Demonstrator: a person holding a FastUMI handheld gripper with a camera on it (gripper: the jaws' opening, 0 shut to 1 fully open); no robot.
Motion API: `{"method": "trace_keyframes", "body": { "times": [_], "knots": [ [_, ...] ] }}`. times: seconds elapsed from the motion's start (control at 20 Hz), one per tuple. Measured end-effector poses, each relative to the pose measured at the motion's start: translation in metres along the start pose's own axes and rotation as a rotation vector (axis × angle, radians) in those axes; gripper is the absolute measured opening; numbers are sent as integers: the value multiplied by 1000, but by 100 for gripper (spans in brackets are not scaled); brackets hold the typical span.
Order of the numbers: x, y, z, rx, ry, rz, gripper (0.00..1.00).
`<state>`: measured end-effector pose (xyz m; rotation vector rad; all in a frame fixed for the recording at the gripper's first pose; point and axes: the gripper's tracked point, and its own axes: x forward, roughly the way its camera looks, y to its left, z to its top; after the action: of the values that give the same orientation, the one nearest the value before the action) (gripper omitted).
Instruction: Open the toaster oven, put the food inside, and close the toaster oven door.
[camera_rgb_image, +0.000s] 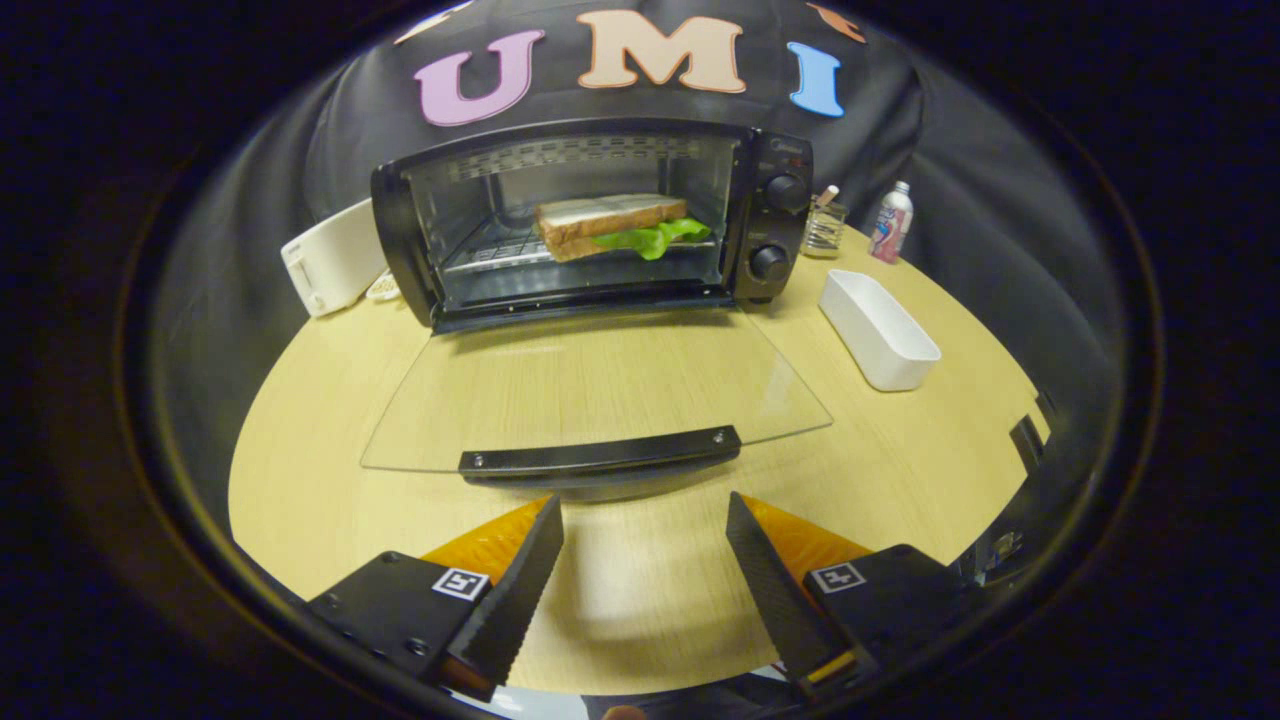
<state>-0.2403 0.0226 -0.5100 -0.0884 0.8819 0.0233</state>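
Spread wide and holding nothing, the gripper (645, 515) hovers low over the near part of the table, its two fingers pointing toward the oven. Just ahead of the fingertips lies the door handle (600, 452), a dark bar along the near edge of the glass door (590, 385), which is folded down flat, roughly level with the tabletop. The handle's long axis runs left to right, square across the line of the fingers, and it sits roughly centred on the gap between them, a little to the left. Closing the door, in my judgement, means getting under or around that bar and swinging it up and away toward the toaster oven (600, 225).

Beyond the door, the oven cavity stands open, and the sandwich (615, 225), with green lettuce showing at its right end, already rests on the wire rack inside. So the food looks placed, and only the door remains.

To the oven's left stands a white appliance (335, 258). To its right are a small glass jar (825, 228) and a bottle (891, 222), with a white rectangular tray (880, 330) nearer. All stand on a pale wooden table (300, 480), with black cloth behind.
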Motion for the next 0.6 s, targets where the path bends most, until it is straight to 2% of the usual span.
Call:
{"method": "trace_keyframes", "body": {
  "times": [0.35,0.6],
  "knots": [
    [3,17,9,-116,-24,30,100],
    [-8,16,21,-126,-59,33,100]
  ]
}}
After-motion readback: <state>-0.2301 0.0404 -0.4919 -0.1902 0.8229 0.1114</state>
